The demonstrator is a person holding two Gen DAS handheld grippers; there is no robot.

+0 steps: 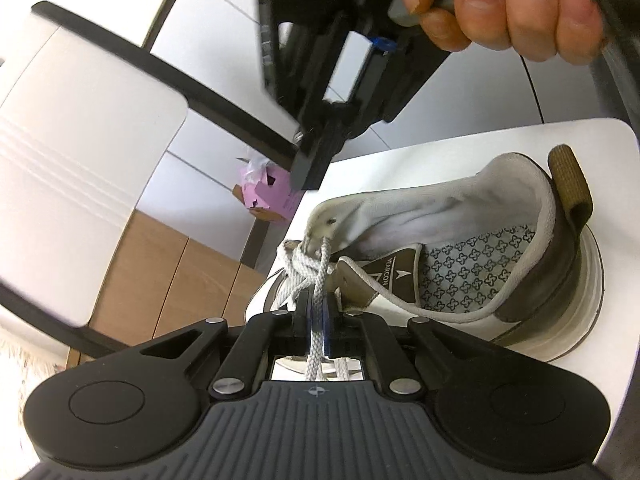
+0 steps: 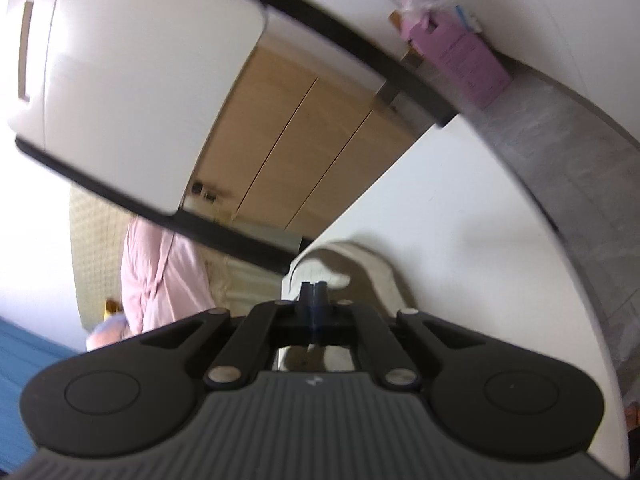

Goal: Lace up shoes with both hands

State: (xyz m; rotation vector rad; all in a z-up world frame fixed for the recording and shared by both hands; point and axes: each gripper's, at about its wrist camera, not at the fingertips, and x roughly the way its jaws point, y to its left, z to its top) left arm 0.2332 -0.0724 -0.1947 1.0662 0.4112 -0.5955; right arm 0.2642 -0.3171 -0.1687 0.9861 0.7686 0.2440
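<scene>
A white and brown shoe [image 1: 460, 280] lies on its side on the white table [image 1: 460, 140], its opening towards me. Its grey-white lace [image 1: 308, 268] is knotted at the top eyelets. One strand runs from the knot straight between the fingers of my left gripper [image 1: 318, 308], which is shut on it. A hand [image 1: 500, 4] holds my right gripper [image 1: 305, 178] above the table's edge, beyond the shoe and apart from the laces. In the right wrist view the right gripper [image 2: 314, 290] is shut with nothing seen between its fingers, over the blurred shoe [image 2: 360, 268].
A pink box [image 1: 268, 196] [image 2: 464, 56] stands past the table's edge. A white chair with a black frame [image 1: 80, 152] [image 2: 140, 80] is close on the left, with wooden floor [image 1: 172, 276] below it. A person in pink clothing [image 2: 160, 276] stands beyond.
</scene>
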